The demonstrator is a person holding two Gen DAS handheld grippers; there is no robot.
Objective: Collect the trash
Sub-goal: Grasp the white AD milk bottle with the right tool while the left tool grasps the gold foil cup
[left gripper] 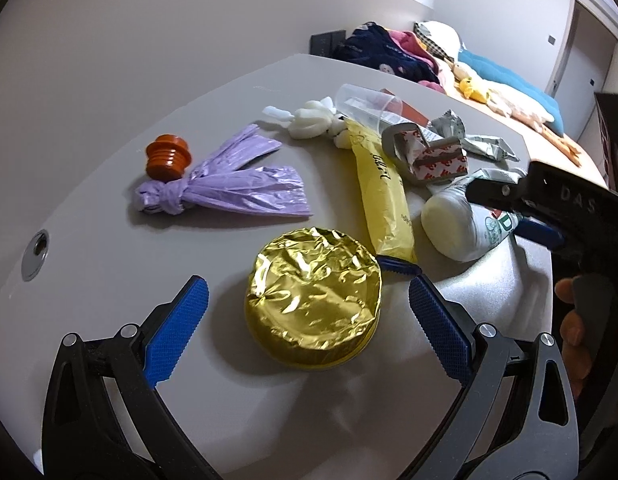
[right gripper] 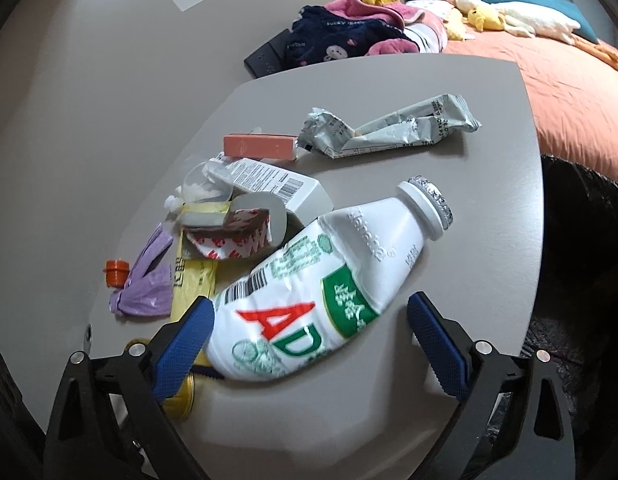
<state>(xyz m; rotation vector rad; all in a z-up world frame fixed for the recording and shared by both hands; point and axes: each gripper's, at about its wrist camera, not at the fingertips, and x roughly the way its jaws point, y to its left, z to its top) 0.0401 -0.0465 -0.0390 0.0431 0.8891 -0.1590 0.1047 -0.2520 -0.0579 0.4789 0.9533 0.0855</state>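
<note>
My left gripper [left gripper: 305, 304] is released around the gold foil lid [left gripper: 315, 300]; my right gripper [right gripper: 309, 332], also released, straddles the white drink bottle [right gripper: 329, 288], which may roll off the worktop's [right gripper: 489, 240] right edge.

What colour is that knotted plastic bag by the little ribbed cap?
Pale purple knotted bag; clearest in the left wrist view.

Bare table [left gripper: 109, 264] is lying open left of the gold tin [left gripper: 313, 300] — on its right the yellow packet [left gripper: 383, 196] and white bottle [right gripper: 317, 280] are crowding in, boxes [right gripper: 269, 184] piling behind.
</note>
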